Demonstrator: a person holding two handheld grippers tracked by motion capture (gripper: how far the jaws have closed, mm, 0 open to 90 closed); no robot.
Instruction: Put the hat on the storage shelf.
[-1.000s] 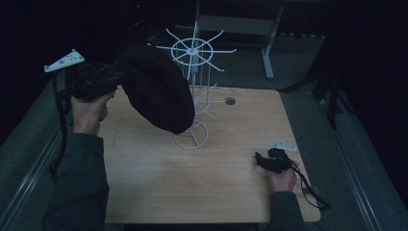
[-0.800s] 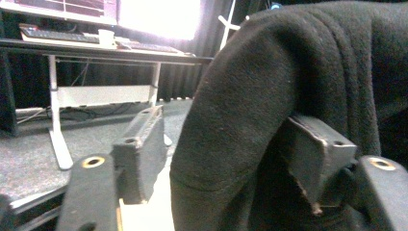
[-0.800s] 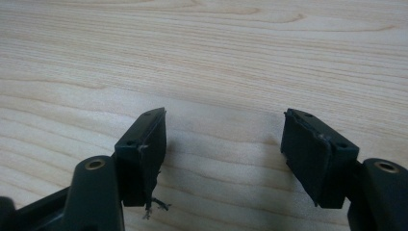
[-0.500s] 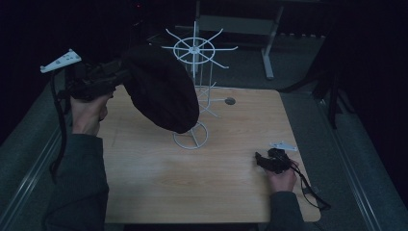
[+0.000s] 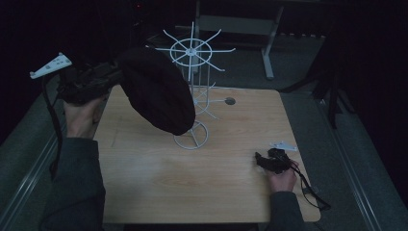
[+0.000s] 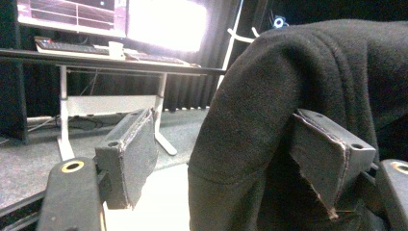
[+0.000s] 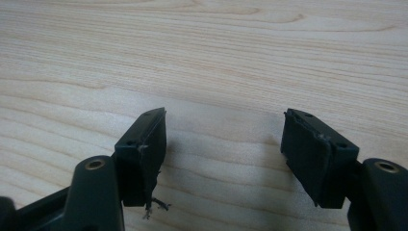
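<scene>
A: Left gripper (image 5: 113, 77), raised off the bench's (image 5: 144, 183) left edge, near the far-left corner. Jaws stand wide and have just been opening. The black hat (image 5: 156, 96) hangs between them.

B: Gripped?

A: No. In the left gripper view the hat's (image 6: 288, 96) cloth drapes across the right-hand pad, maybe brushing it; the left-hand pad stands clear, with floor showing in the gap. Loose, not pinched.

B: Where does the hat sit?

A: Draped on the white wire rack (image 5: 192, 91), on its left side, hanging slantwise from near the spoked top ring down towards the round base. The rack stands on the bench, a little towards the far edge from the middle (base ring flat on the wood).

B: Right gripper (image 5: 262, 161)?

A: Low at the bench's right edge, towards the near-right corner, held in a hand, cable trailing off to the near side. In the right gripper view (image 7: 223, 134) the jaws stand well apart with bare wood between them, nothing held.

B: Anything else on the bench?

A: A small round hole (image 5: 230, 101) near the far edge, right of the rack.
</scene>
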